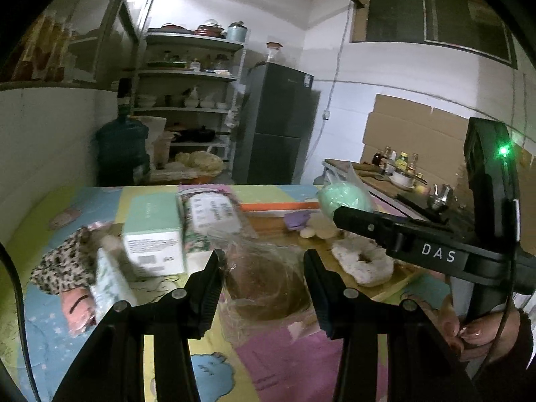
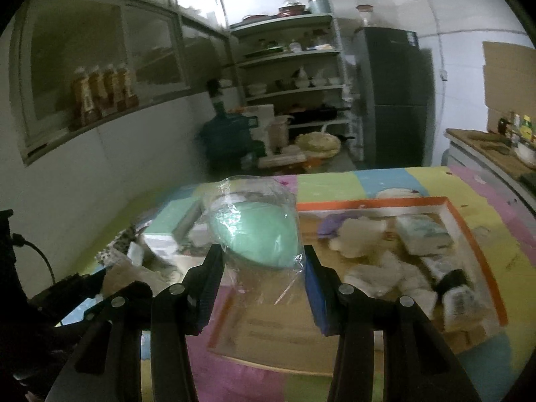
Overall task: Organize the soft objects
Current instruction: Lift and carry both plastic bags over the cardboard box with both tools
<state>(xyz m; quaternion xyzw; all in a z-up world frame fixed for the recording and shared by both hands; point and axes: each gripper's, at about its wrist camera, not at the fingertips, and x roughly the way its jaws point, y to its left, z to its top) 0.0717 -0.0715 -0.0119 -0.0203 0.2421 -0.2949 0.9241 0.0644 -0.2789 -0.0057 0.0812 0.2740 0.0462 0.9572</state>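
On the far left of the left wrist view a leopard-print cloth (image 1: 62, 268) lies crumpled on the surface (image 1: 284, 361), which is covered by a patchwork mat of pink, yellow, blue and green squares. Just right of the cloth a blurred white packet (image 1: 109, 284) tilts against a mint and white box (image 1: 154, 231), and a printed pack (image 1: 212, 216) leans beside that box. The left gripper (image 1: 263, 284) sits half apart around a brown soft object wrapped in clear plastic (image 1: 264, 284); its pads appear to press the wrap on both sides, though the blur makes the contact hard to judge. Further right a white fluffy ring (image 1: 363, 263) rests in a shallow cardboard tray with an orange rim (image 1: 278, 206), near a purple item (image 1: 296, 219) and some pale pieces. At the right edge a hand (image 1: 475, 331) holds the other tool, whose fingers carry a mint green ball in a clear bag (image 1: 341, 197) above the tray's far side. In the right wrist view the right gripper (image 2: 263, 268) is closed partway on that bag, the green ball (image 2: 258, 234) bulging just above the pads. To its right the tray (image 2: 475, 244) holds white soft pieces, a pale pack and a small dark-topped bottle (image 2: 457, 288).
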